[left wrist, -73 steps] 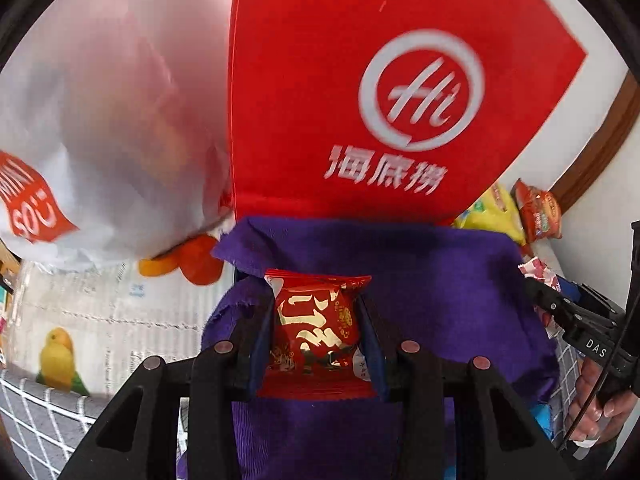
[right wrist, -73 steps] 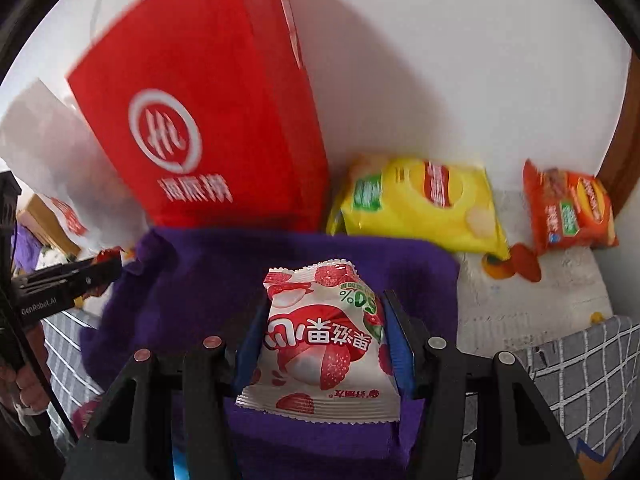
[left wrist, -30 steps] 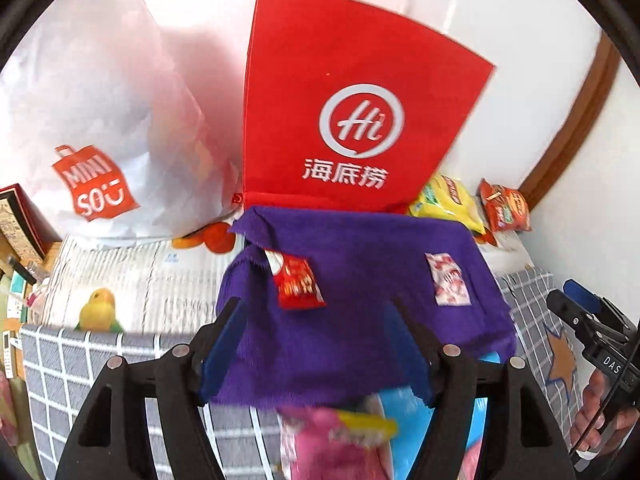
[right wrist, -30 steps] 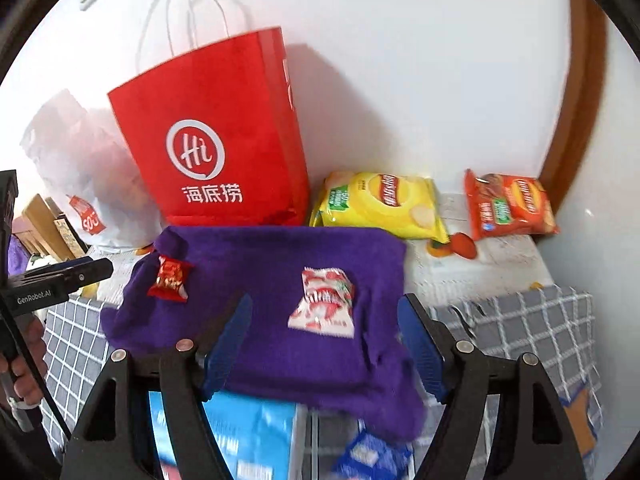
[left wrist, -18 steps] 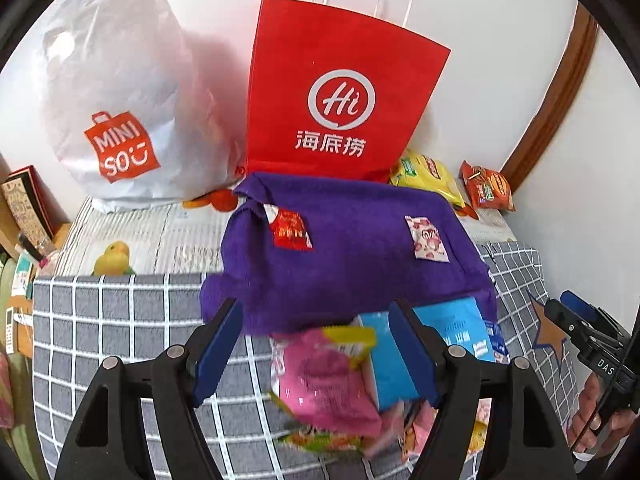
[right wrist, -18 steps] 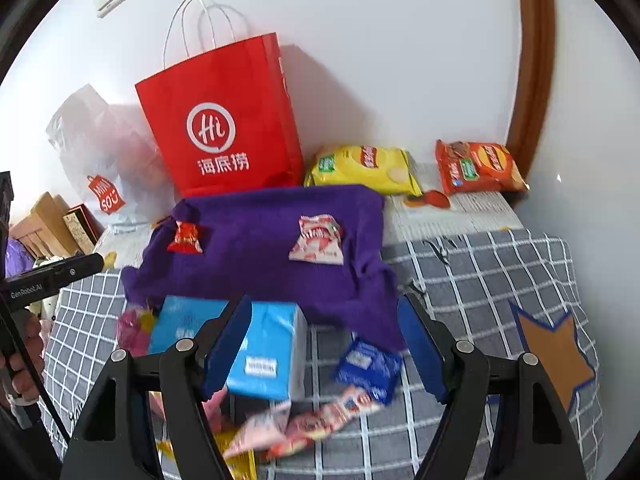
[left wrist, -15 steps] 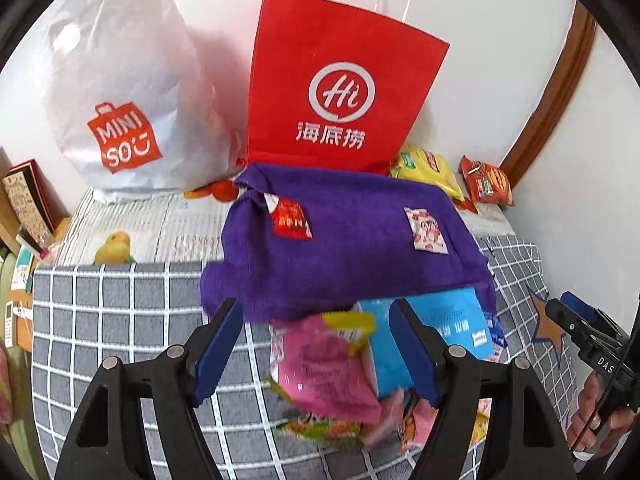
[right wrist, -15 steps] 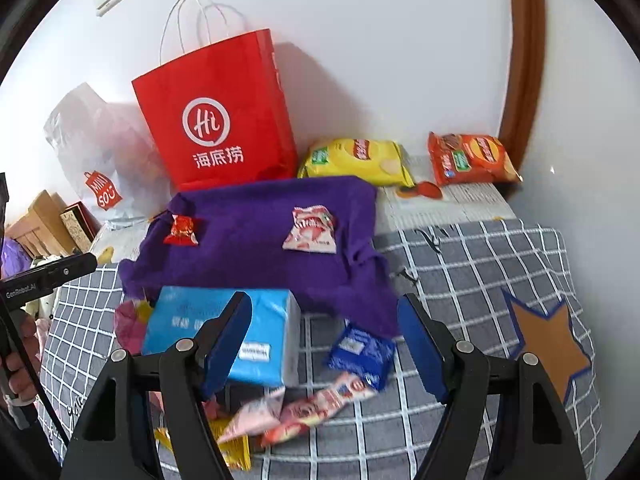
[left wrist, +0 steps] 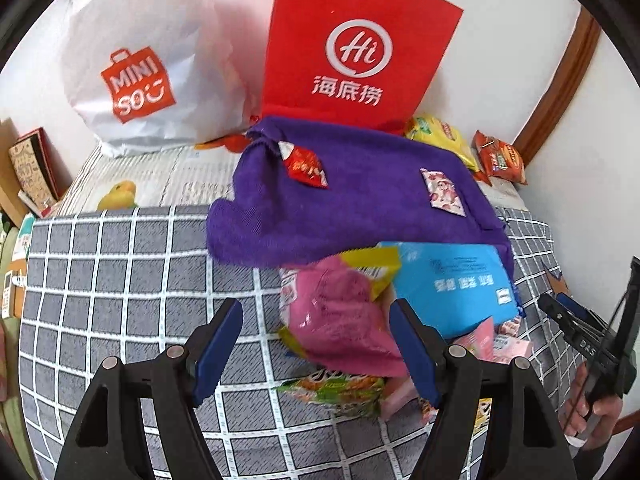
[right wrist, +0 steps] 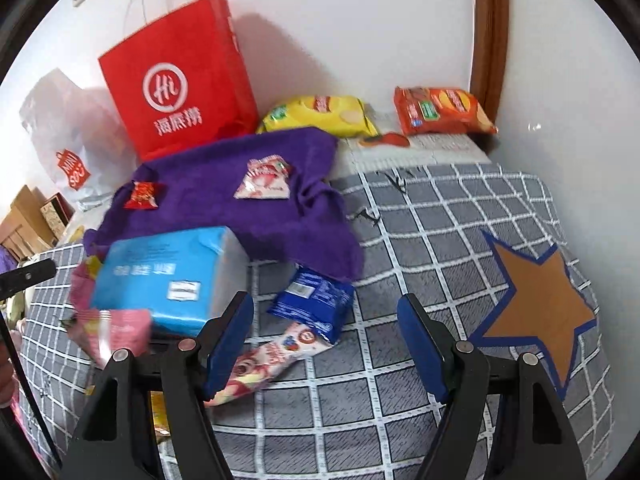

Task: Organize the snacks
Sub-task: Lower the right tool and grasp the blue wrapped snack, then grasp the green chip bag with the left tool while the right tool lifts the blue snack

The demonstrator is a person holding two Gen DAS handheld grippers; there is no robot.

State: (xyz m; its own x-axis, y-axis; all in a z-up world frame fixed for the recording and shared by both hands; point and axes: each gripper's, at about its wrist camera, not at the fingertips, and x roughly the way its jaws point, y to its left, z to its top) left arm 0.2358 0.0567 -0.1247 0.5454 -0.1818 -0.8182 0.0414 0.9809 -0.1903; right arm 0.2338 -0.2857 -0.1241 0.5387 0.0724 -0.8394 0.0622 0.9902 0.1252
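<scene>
A purple cloth [left wrist: 360, 200] [right wrist: 248, 204] lies on the checked cover, with a small red packet [left wrist: 305, 166] [right wrist: 143, 195] and a pink-and-white strawberry packet [left wrist: 442, 191] [right wrist: 266, 179] resting on it. In front of the cloth is a heap of snacks: a blue box [left wrist: 452, 284] [right wrist: 168, 272], a pink bag [left wrist: 340, 316], a green packet [left wrist: 336, 390], a dark blue packet [right wrist: 314, 296] and a pink-white wrapper [right wrist: 272, 356]. My left gripper [left wrist: 316, 344] hangs open over the pink bag. My right gripper [right wrist: 326, 340] is open above the blue packet and wrapper. Neither holds anything.
A red paper bag [left wrist: 356, 52] and a white plastic bag [left wrist: 140, 64] stand against the back wall. A yellow chip bag [right wrist: 320, 116] and an orange snack bag [right wrist: 440, 110] lie at the back right. A brown star [right wrist: 536, 308] marks the cover. A hand [left wrist: 592, 404] holds the other gripper.
Both grippers let go of their packets on the purple cloth, pulled back and came lower; the snack heap in front of the cloth has come into view beneath them.
</scene>
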